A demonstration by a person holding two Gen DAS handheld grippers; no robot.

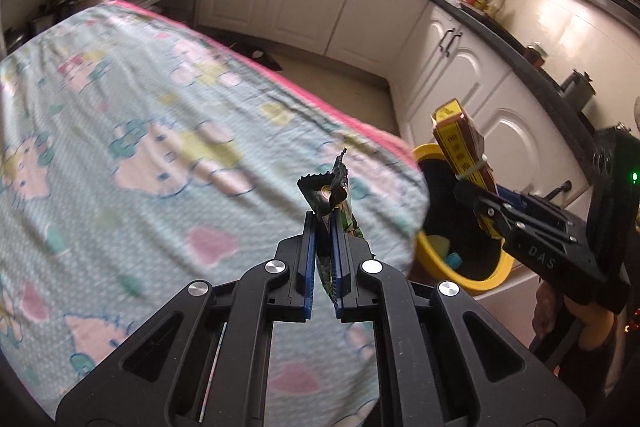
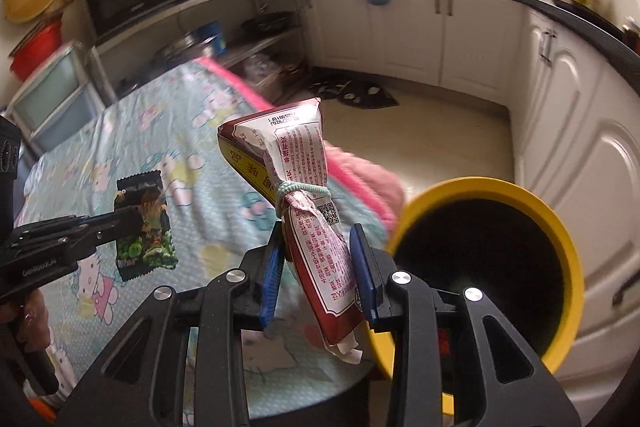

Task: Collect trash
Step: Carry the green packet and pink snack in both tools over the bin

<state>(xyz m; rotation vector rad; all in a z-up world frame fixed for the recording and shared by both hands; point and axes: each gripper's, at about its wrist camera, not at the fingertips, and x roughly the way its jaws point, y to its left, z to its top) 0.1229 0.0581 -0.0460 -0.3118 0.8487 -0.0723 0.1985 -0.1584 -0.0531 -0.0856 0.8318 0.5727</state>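
**Both grippers loaded; bin lies off the table's right corner**

Obs. Left gripper [image 1: 324, 223] is clamped tight on a flat green snack wrapper [image 1: 340, 195], pinched edge-on between the blue pads [image 1: 309, 259]. The wrapper stands roughly upright out of the jaws, its torn top pointing away from the hand. It hangs in the air above the cartoon-print tablecloth [image 1: 140, 131], not touching it.

Obs. Right gripper [image 2: 318, 263] is closed around a red-and-white packet [image 2: 304, 195], tied at its waist with a pale green band [image 2: 298, 191]. The jaws sit partly apart because the packet fills them. The packet's long axis runs along the fingers, upward and slightly left in the right wrist view.

Obs. Yellow bin [image 2: 560, 227] with dark interior stands on the floor beside the table's pink-edged corner, against the white cabinets [image 1: 516, 131]. A few bits already lie inside, seen from the left wrist.

Relation. The bin mouth is just right of the right gripper; the packet is near its rim but not yet over the opening. The left gripper is farther off, over the table, with the right gripper between it and the bin.

Judgement. Right hand should drop first, carrying the packet rightward over the mouth; left follows.
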